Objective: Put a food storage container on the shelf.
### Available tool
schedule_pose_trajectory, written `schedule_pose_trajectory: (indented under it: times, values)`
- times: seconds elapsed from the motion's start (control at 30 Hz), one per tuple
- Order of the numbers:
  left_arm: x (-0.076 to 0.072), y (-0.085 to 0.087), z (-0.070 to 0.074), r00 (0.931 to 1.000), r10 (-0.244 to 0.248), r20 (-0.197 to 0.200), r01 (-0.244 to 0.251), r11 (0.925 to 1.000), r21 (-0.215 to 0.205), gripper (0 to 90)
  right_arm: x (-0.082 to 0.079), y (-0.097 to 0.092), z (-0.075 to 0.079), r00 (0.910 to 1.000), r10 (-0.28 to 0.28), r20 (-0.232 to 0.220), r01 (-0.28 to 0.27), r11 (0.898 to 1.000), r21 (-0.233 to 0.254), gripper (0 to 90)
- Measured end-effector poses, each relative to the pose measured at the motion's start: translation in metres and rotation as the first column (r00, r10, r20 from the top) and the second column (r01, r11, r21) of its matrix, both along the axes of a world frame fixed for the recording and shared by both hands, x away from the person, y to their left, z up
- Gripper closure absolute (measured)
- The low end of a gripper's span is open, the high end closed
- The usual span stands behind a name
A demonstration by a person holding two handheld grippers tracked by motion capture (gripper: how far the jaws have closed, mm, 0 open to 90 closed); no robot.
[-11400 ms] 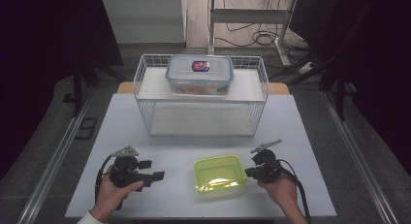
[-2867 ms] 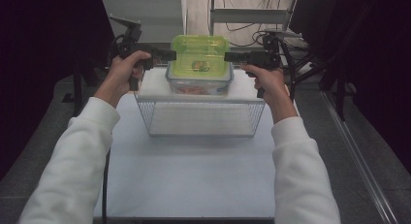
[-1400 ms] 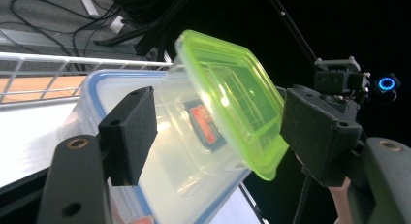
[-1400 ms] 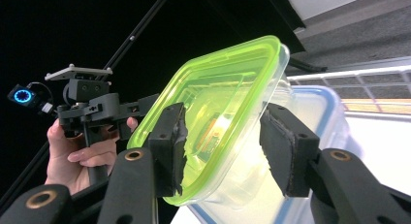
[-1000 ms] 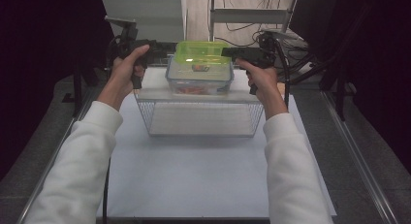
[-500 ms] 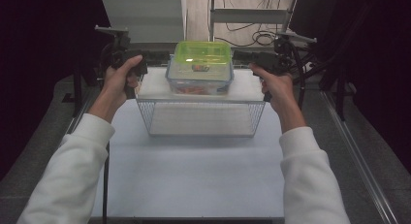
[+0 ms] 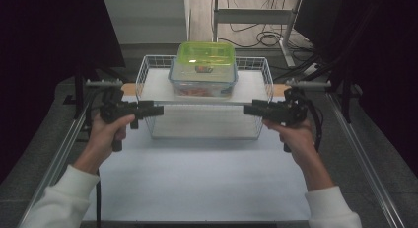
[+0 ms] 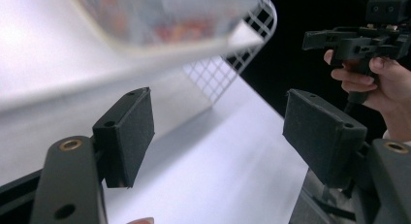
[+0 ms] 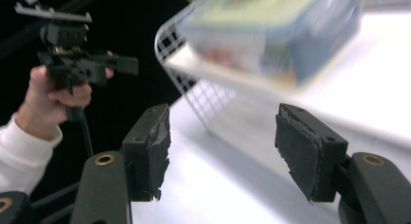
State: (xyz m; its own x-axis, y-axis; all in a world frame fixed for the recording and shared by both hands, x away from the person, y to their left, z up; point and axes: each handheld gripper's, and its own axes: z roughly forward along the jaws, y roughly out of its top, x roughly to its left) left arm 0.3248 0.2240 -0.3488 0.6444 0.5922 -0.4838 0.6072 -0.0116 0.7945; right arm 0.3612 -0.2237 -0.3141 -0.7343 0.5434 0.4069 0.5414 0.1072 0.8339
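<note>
Although the gripper views blur it, the green container [image 7: 205, 56] sits atop the lidded box [image 7: 202, 81] over the wire basket [image 7: 148, 72]; left gripper [image 7: 156, 110] and right gripper [image 7: 247, 109], jaws spread and empty, flank the basket's front, the right's just widened.

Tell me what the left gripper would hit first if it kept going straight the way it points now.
Likely the white wire basket. In the high view the left gripper points level toward the basket's left side, jaws open and empty. The right gripper faces it from beyond the basket. Depth is unclear, so it might pass just in front.
</note>
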Motion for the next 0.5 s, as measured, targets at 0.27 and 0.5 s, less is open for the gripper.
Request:
schedule_pose_trajectory:
  times: [0.27, 0.5]
  values:
    - [-0.043, -0.01, -0.049, 0.9999, -0.01, 0.008, 0.009, 0.9955, 0.095, 26.2, -0.045, -0.01, -0.061, 0.9996, 0.029, 0.0, -0.029, 0.993, -0.115, 34.5]
    - [-0.066, -0.018, -0.089, 0.9992, -0.022, -0.034, 0.027, 0.986, 0.165, 25.5, -0.065, -0.015, -0.104, 0.9993, 0.031, -0.022, -0.034, 0.982, -0.184, 32.6]
